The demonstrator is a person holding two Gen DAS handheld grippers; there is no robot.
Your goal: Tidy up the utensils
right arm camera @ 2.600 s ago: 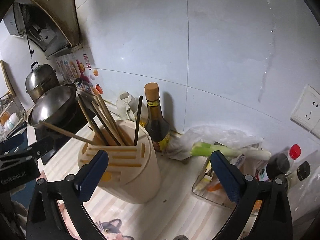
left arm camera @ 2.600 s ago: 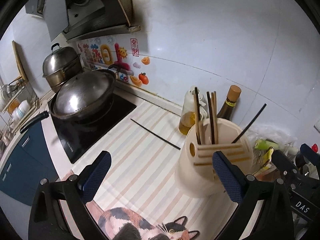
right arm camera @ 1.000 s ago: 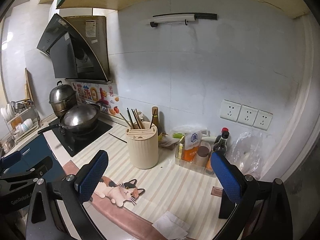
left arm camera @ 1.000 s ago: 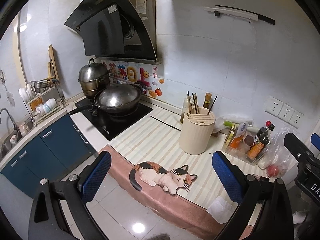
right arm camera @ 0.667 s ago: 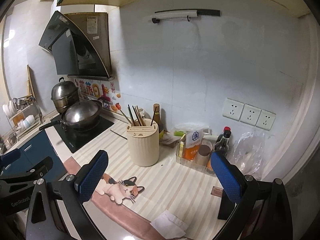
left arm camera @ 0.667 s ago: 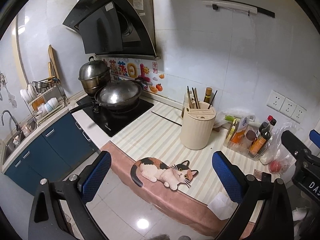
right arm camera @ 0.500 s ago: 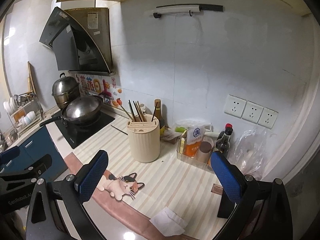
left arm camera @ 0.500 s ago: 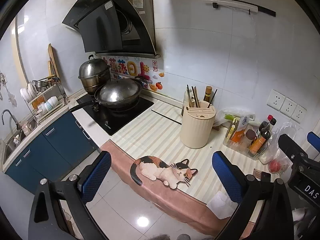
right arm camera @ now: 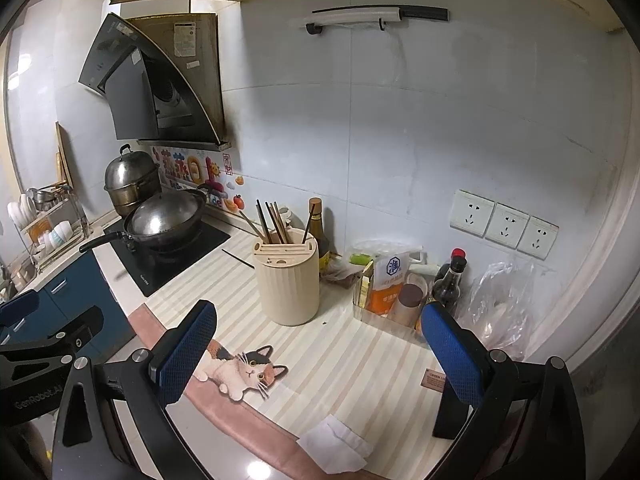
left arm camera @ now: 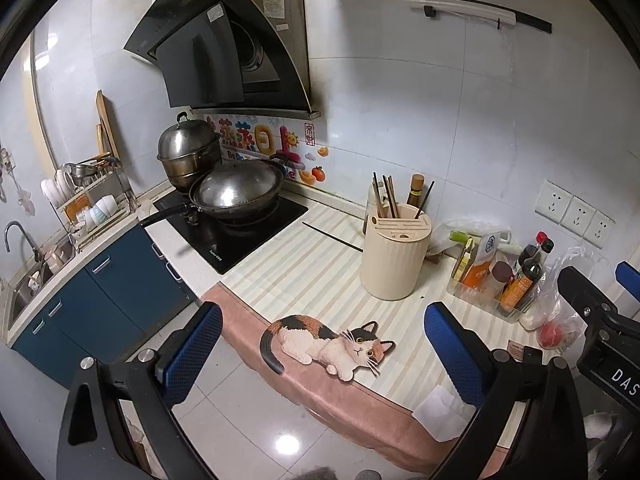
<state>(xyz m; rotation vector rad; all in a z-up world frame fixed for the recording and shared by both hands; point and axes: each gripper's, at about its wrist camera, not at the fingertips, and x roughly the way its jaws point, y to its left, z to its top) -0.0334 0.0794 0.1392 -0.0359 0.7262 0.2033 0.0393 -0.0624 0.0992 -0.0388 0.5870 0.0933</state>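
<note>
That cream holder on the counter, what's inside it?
The cream holder has several chopsticks sticking up from its top slots, brown and black. Their lower ends are hidden inside its solid wall.

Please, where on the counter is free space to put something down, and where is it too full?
Free: the striped mat between the induction cooktop and the utensil holder, except one black chopstick lying near the wall. Also the strip between the holder and the cat picture. Crowded: right of the holder, around the condiment tray and plastic bag.

A home kitchen: range hood (left arm camera: 224, 52), wok (left arm camera: 240, 192) on cooktop (left arm camera: 236, 232).
</note>
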